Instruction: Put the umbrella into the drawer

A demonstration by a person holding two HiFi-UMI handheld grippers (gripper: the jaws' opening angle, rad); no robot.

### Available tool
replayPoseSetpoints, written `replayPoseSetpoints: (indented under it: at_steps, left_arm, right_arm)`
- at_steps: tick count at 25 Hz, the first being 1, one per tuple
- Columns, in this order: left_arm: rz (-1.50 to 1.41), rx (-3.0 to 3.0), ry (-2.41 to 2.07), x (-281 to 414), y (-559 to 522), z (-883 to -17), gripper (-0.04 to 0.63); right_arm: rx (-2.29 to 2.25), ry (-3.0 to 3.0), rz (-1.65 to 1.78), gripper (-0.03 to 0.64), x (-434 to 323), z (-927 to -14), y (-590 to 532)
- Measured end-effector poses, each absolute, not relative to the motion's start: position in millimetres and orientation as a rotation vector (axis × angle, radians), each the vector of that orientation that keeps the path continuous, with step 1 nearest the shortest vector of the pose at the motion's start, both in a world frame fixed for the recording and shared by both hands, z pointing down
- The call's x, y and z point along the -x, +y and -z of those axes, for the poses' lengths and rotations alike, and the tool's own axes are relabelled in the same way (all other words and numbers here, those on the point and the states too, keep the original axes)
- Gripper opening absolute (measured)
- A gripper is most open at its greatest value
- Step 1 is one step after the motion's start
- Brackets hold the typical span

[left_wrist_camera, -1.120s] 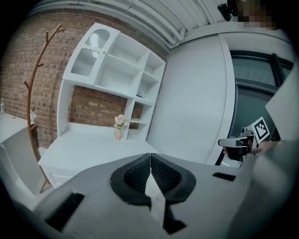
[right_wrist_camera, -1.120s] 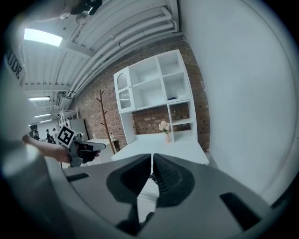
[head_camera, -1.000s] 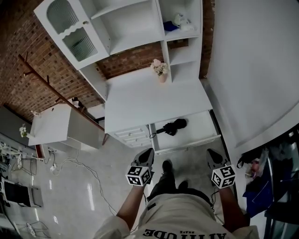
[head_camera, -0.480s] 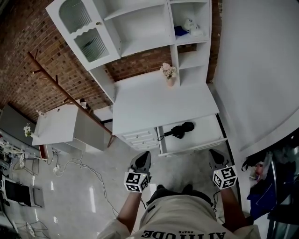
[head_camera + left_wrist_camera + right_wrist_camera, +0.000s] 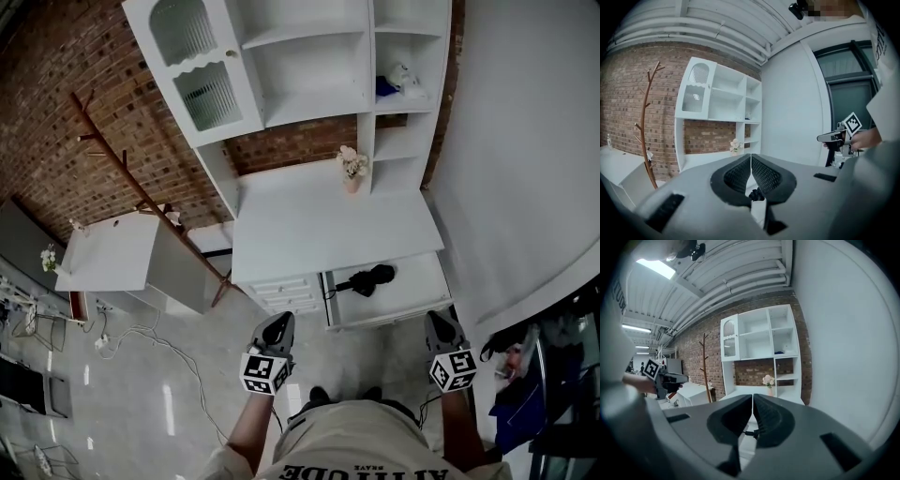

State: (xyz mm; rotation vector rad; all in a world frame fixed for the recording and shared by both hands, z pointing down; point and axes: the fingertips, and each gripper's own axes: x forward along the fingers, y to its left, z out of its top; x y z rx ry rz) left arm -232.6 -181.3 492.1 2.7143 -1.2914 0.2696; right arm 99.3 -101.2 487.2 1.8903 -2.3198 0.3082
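Head view looks steeply down from above, well back from a tall white wooden shelf unit (image 5: 309,56) against a red brick wall (image 5: 84,84). Both gripper views face that same unit, almost level, from lower down. Each catches the other: right hand-held gripper (image 5: 821,138), left hand-held gripper (image 5: 684,377).

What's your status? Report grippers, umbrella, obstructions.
Left gripper shut, empty; right gripper shut, empty. Umbrella lying inside the open drawer. No obstruction seen in front of the drawer.

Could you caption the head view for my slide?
Black umbrella lies in the open drawer; left gripper and right gripper, shut and empty, face the desk.
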Motion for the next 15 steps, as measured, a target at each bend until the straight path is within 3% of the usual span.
replayPoseSetpoints:
  at_steps: [15]
  left_arm:
    - [-0.174,-2.729,-1.295,240.6,-194.0,-481.8,0.028]
  right_arm:
    - [-1.903,-2.301,-0.283,0.031,-93.7,-477.3,-102.9]
